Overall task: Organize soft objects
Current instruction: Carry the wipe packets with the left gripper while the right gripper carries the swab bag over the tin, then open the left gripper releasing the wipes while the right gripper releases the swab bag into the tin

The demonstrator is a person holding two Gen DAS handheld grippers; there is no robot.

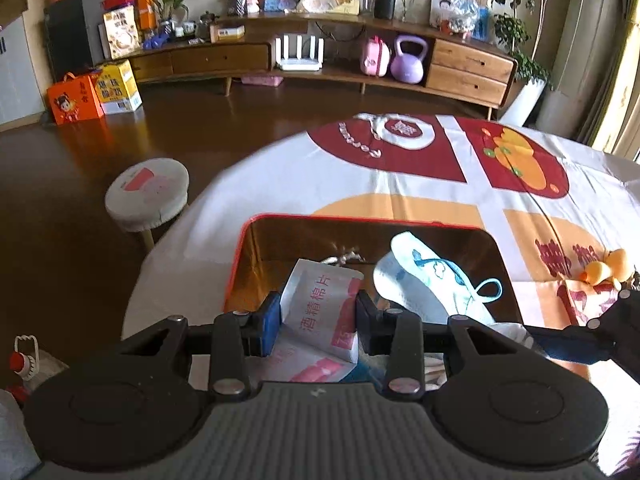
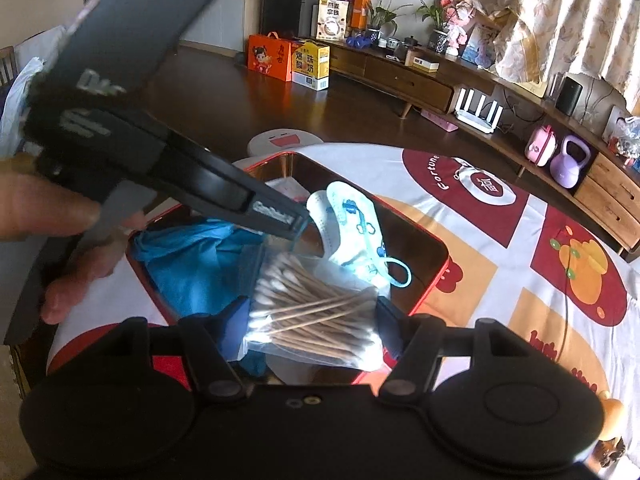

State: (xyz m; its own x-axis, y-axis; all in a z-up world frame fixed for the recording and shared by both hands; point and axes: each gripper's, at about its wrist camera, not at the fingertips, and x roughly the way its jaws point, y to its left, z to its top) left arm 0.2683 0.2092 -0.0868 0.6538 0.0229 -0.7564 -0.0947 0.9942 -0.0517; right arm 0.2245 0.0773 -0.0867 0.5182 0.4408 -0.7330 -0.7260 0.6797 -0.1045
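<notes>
Bag of cotton swabs (image 2: 316,312) clamped between the jaws of the right gripper (image 2: 310,326), hanging low over the near end of the red tray (image 2: 440,252). Sticks lying crosswise, running from 9 to 3 o'clock, so long axis spans jaw to jaw rather than pointing ahead. Directly beyond, at 12 o'clock, the white child's mask (image 2: 352,220) with blue ear loop; at 10 o'clock, crumpled blue plastic (image 2: 192,264) already in the tray.

Packet of alcohol pads (image 1: 320,308) pinched between the jaws of the left gripper (image 1: 318,320), standing roughly upright, short edge gripped, printed face toward the camera. Positioned over the tray's near-left part, with more such packets seemingly lying beneath. Mask at 1 o'clock from there, just beside.

Left gripper crossing in from 10 o'clock in the right wrist view, tip close above the swab bag's far edge, held by a hand (image 2: 60,216). Both loads thus converging on the same near end of the tray; probably safest to release one straight down before the other, swab bag being lower-looking and nearer the tray floor.

Tray resting on the patterned worktop (image 1: 400,184); small orange plush (image 1: 608,268) at 3 o'clock, outside the tray.
</notes>
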